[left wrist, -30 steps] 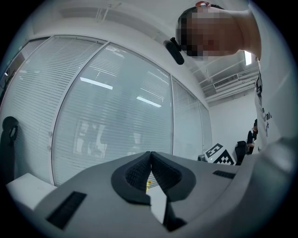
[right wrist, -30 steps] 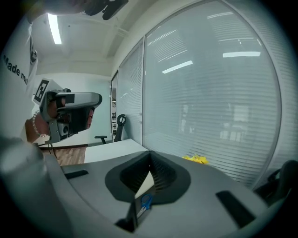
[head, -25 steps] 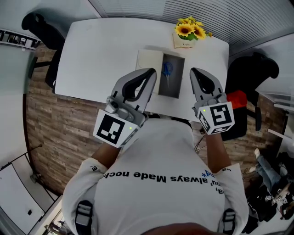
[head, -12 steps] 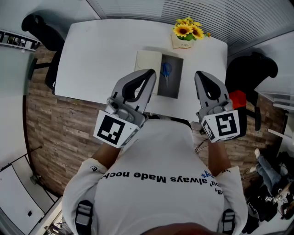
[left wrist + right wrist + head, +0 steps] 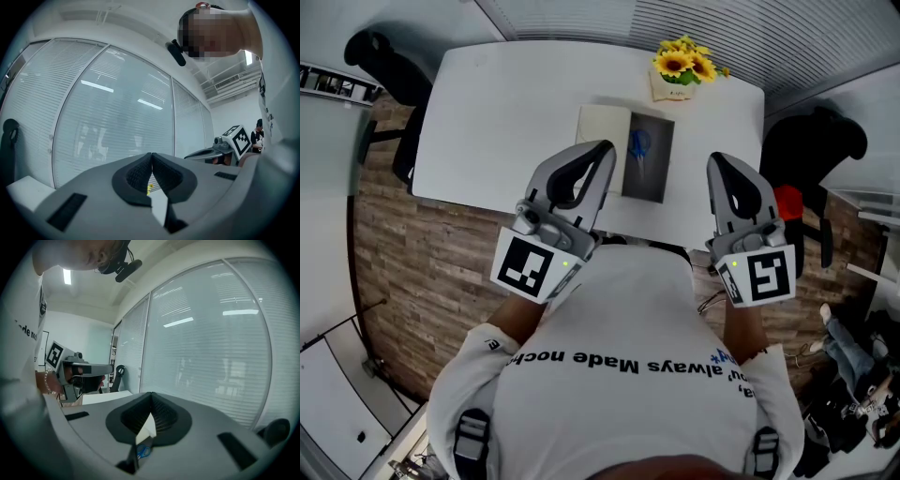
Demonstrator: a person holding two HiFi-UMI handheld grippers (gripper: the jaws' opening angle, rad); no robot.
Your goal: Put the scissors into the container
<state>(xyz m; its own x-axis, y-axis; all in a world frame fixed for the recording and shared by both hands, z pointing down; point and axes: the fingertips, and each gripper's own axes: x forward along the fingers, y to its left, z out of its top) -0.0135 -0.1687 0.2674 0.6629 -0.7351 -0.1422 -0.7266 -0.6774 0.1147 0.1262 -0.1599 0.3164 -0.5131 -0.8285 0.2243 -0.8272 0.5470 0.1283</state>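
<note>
The blue-handled scissors (image 5: 638, 145) lie inside the dark grey container (image 5: 660, 178), which sits open on the white table (image 5: 506, 103). My left gripper (image 5: 607, 147) hovers just left of the container, above its pale lid (image 5: 602, 127), jaws shut and empty. My right gripper (image 5: 718, 159) is held to the right of the container near the table's front edge, shut on nothing. In the right gripper view the scissors (image 5: 143, 451) show through the slit below the closed right gripper (image 5: 151, 393). The left gripper view has the left gripper (image 5: 151, 154) closed against window blinds.
A pot of sunflowers (image 5: 684, 61) stands at the table's far edge behind the container. Black office chairs stand at the left (image 5: 384, 52) and right (image 5: 811, 141) ends of the table, with a red object (image 5: 787, 202) by the right one. The floor is wood.
My right gripper has drifted right and back toward my body, away from the container. The left gripper and the scissors have stayed put.
</note>
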